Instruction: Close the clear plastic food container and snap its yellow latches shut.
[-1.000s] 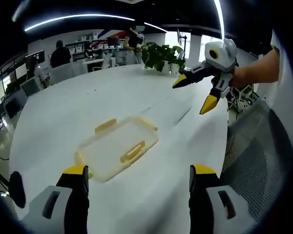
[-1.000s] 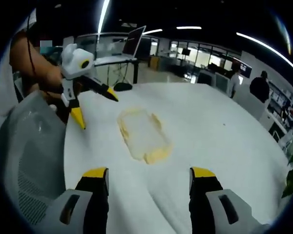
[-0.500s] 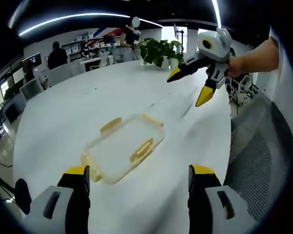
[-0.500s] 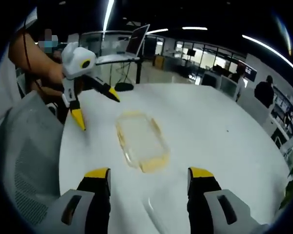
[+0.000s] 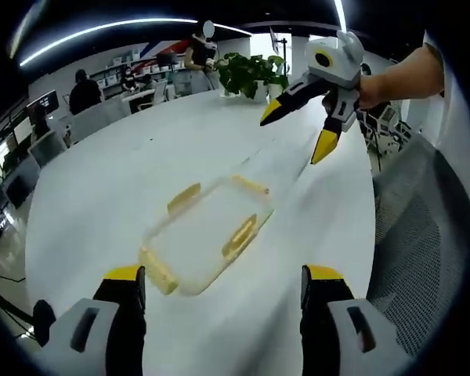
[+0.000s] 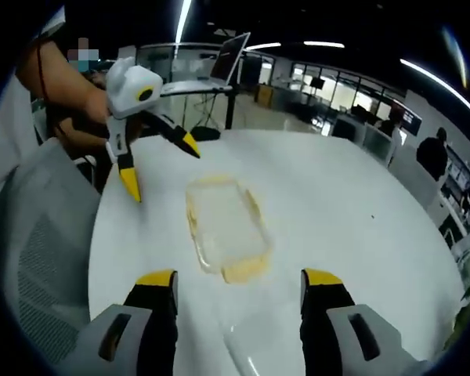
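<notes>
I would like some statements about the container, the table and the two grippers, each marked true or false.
1. The clear container lies on the white table. True.
2. The left gripper is shut on a yellow latch. False: its jaws are spread apart in the air, holding nothing.
3. The right gripper touches the container. False: it hangs above the table, apart from the container.
4. The container has yellow latches on its sides. True.
5. A potted plant stands at the far edge of the table in the left gripper view. True.
6. The container is full of red food. False: it looks empty.
</notes>
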{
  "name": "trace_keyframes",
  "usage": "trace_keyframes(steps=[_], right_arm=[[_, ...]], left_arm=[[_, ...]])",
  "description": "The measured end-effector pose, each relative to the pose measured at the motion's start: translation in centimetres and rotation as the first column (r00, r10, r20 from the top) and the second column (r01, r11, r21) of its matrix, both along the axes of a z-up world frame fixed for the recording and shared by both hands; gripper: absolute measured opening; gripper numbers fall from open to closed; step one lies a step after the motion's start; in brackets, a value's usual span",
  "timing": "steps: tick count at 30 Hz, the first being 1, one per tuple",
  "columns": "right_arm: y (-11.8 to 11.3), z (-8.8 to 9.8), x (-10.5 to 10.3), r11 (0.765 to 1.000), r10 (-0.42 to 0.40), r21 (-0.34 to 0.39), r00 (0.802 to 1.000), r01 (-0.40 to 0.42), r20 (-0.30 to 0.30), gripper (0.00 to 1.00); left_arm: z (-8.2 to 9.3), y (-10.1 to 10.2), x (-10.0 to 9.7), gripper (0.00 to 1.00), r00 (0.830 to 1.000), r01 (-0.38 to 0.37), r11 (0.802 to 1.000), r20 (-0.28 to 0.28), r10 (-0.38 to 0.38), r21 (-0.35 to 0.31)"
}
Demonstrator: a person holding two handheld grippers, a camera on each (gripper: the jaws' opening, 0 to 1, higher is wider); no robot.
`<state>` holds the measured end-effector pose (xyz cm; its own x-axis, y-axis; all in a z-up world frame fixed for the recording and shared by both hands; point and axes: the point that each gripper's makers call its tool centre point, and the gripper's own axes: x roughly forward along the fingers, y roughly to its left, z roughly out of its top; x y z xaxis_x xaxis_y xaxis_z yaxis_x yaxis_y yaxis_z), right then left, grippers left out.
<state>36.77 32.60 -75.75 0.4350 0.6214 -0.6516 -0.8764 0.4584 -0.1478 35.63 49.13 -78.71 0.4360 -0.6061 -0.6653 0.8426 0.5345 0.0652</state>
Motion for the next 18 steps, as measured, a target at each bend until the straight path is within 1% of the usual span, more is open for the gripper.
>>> trace_keyframes(steps=[2, 10, 13, 16, 18], right_arm=[[0.1, -0.1, 0.0, 1.000, 0.006, 0.002, 1.000, -0.006, -0.003, 0.63], [0.6, -1.0, 0.0, 0.997, 0.060, -0.044, 0.998, -0.060, -0.011, 0.62], [0.8, -1.2, 0.1, 0.996, 0.073, -0.046, 0.997, -0.073, -0.016, 0.62], [0.8, -1.7, 0.3, 0.994, 0.087, -0.063, 0.996, -0.089, -0.024, 0.61], [0.9, -1.7, 0.3, 0.993, 0.096, -0.063, 0.995, -0.098, -0.032, 0.61]], left_arm=[[-0.1, 0.1, 0.1, 0.81, 1.000, 0.009, 1.000, 0.000, -0.009, 0.010], [-0.5, 0.5, 1.0, 0.79, 0.999, 0.038, 0.999, 0.002, -0.039, 0.038], [-0.7, 0.7, 1.2, 0.78, 0.999, 0.054, 0.997, 0.004, -0.054, 0.054], [-0.8, 0.9, 1.4, 0.78, 0.997, 0.076, 0.994, 0.007, -0.077, 0.076], [-1.0, 1.1, 1.5, 0.78, 0.997, 0.078, 0.993, 0.004, -0.079, 0.084]])
